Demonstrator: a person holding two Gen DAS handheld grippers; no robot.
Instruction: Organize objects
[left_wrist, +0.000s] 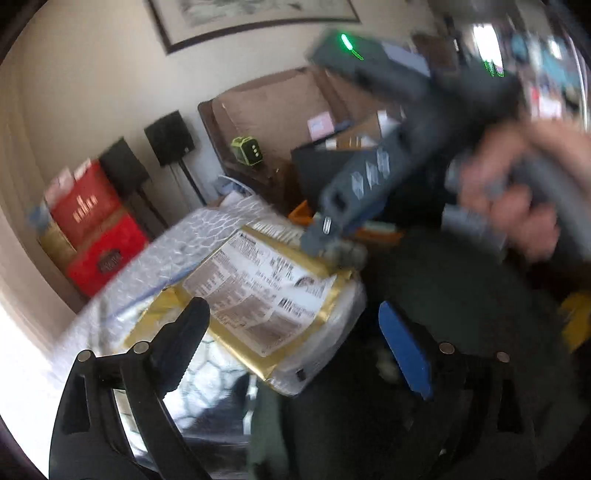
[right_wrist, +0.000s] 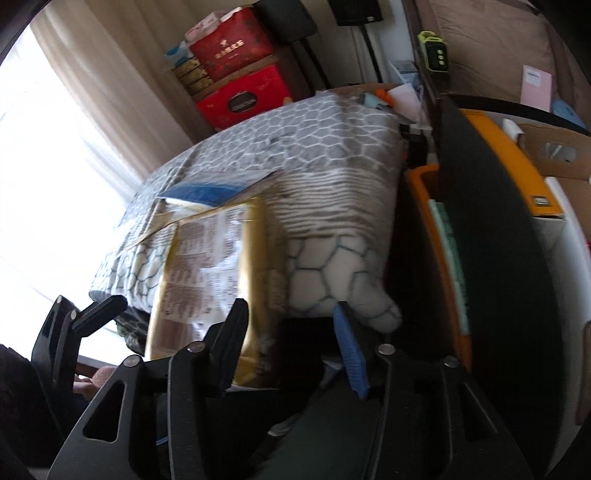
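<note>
Your gold pouch (right_wrist: 207, 280) lies flat on the patterned cushion (right_wrist: 325, 155) — thin, floppy, slick; pinch its near edge. Both the left gripper (left_wrist: 299, 343) and the right gripper (right_wrist: 291, 339) stand apart, empty.

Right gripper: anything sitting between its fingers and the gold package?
No. In the right wrist view the right gripper stands open with the gold package just ahead, nothing else in between.
</note>
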